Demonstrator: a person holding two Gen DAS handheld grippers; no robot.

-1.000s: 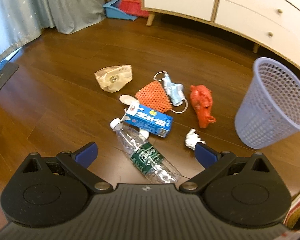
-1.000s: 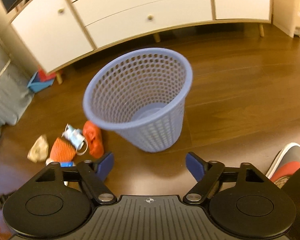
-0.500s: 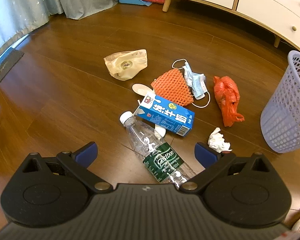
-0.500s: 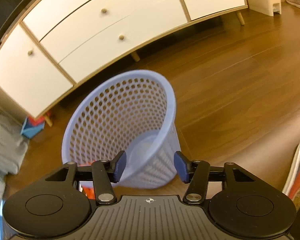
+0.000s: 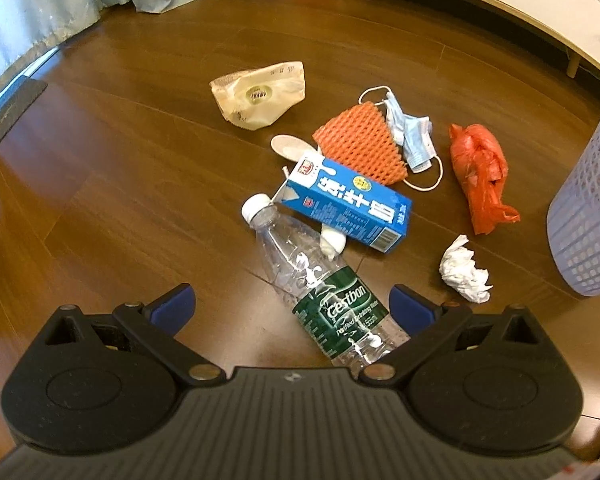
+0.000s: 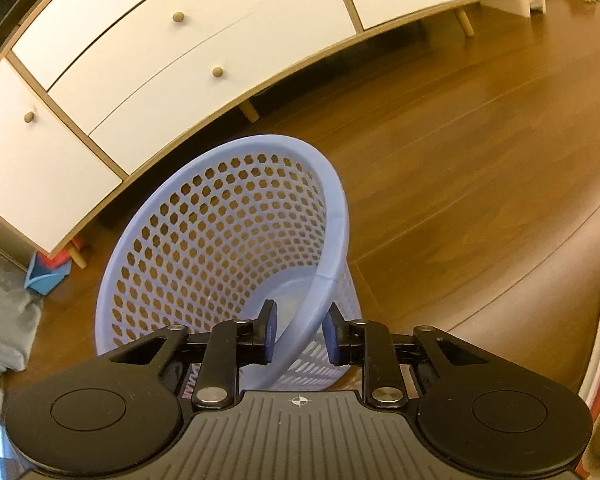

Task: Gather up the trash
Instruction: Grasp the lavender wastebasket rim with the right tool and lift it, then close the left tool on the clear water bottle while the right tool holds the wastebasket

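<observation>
Left gripper [image 5: 292,304] hovers over the floor litter, jaws spread wide, nothing between the pads but the lower end of a clear crushed plastic water bottle with green label [image 5: 320,284]. The bottle is the landmark. It lies flat on the brown wood floor [image 5: 120,168]; its long axis runs diagonally, white cap pointing away and to the left, base toward the gripper's right finger. Jaw line and bottle axis do not look square to each other; probably a wrist turn is needed before closing.

Touching the bottle's neck on its far side: blue rectangular milk carton [image 5: 348,204]. Beyond that, orange foam netting [image 5: 358,144], pale blue face mask [image 5: 410,136]. Right of the bottle: crumpled white tissue [image 5: 464,270], red plastic bag [image 5: 480,172].

Right gripper [image 6: 298,334] straddles the near rim of the lilac perforated plastic basket [image 6: 220,232], jaws narrowed around the rim; contact cannot be confirmed. Basket appears tipped and empty. Left gripper is clearly nearer the bottle.
</observation>
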